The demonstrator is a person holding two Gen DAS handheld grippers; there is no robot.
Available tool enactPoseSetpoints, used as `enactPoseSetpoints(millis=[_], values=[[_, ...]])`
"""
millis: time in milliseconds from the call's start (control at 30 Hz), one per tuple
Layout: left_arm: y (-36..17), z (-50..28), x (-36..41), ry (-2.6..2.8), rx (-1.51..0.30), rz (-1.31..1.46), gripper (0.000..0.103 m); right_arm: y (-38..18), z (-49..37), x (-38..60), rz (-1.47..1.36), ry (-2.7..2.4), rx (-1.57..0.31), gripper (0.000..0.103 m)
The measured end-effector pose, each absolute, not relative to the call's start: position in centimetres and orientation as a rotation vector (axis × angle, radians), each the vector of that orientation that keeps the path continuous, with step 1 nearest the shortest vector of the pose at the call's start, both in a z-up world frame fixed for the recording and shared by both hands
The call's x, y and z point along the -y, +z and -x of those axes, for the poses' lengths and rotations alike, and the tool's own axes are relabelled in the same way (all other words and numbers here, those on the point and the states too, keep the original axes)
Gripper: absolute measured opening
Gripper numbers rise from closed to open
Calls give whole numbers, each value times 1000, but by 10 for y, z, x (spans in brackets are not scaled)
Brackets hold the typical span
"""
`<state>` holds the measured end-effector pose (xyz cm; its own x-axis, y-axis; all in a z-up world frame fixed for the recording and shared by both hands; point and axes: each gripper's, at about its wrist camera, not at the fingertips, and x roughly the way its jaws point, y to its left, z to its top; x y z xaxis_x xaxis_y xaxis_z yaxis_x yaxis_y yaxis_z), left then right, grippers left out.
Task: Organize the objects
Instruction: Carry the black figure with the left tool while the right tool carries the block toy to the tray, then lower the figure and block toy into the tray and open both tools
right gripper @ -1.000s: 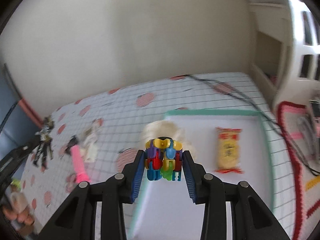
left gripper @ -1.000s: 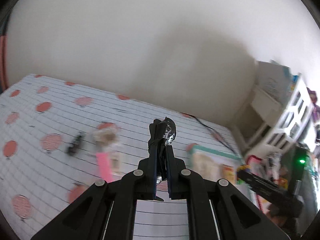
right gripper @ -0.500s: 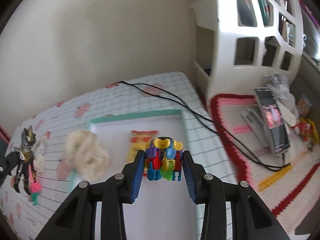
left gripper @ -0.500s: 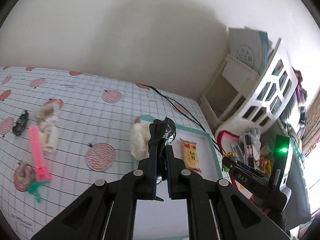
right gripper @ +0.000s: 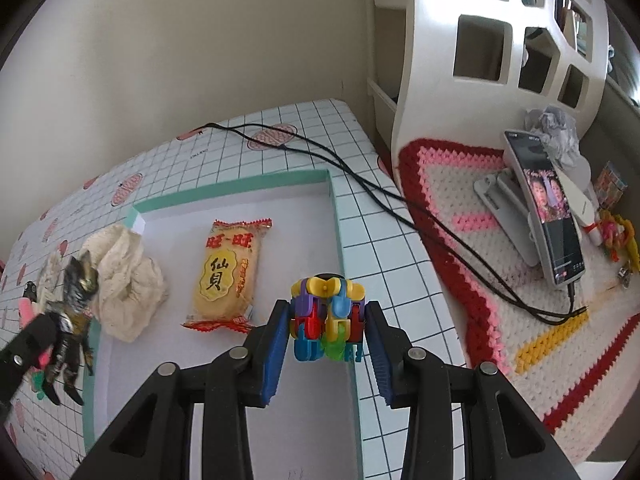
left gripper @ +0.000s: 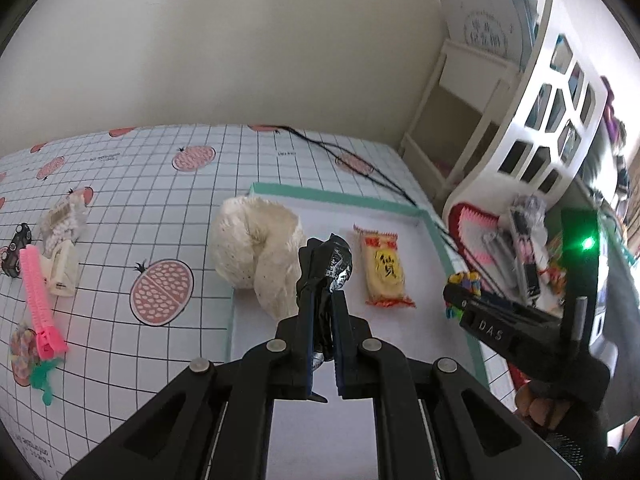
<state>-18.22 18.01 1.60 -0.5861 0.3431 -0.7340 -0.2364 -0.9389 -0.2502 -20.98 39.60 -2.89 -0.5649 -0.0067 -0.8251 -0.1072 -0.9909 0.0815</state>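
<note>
while clamped, the block toy shows interlocked rainbow-coloured pieces.

Right tool clamping multicoloured block toy, above teal-rimmed tray

The tongs hide the dark figurine's lower body between their fingers.

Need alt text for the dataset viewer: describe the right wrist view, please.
The right hand-held gripper is shut on a multicoloured plastic block toy above the right edge of a teal-rimmed white tray. In the tray lie a rice cracker packet and a cream cloth scrunchie that hangs over its left rim; at left, the left hand-held gripper holds a dark figurine.
</note>
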Motion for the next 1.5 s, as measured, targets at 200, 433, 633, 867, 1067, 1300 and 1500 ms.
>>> enactPoseSetpoints(millis=[200, 433, 633, 867, 1067, 1300, 1500], values=[[0, 188, -186, 2535, 121, 1272, 8, -34, 214, -389, 1447, 2719, -151, 40], [-11, 193, -184, 2527, 116, 1325, 8, -34, 216, -388, 1429, 2724, -148, 40], [-14, 192, -186, 2514, 96, 1340, 8, -34, 217, -388, 1416, 2726, -143, 40], [-10, 190, -188, 2480, 114, 1346, 18, -33, 216, -388, 1410, 2733, -152, 41], [2, 185, -186, 2479, 122, 1309, 26, -28, 213, -381, 1410, 2777, -135, 41], [23, 182, -160, 2543, 173, 1244, 33, -16, 207, -370, 1382, 2818, -109, 41], [30, 183, -122, 2638, 210, 1233, 41, -10, 203, -358, 1384, 2826, -91, 41]])
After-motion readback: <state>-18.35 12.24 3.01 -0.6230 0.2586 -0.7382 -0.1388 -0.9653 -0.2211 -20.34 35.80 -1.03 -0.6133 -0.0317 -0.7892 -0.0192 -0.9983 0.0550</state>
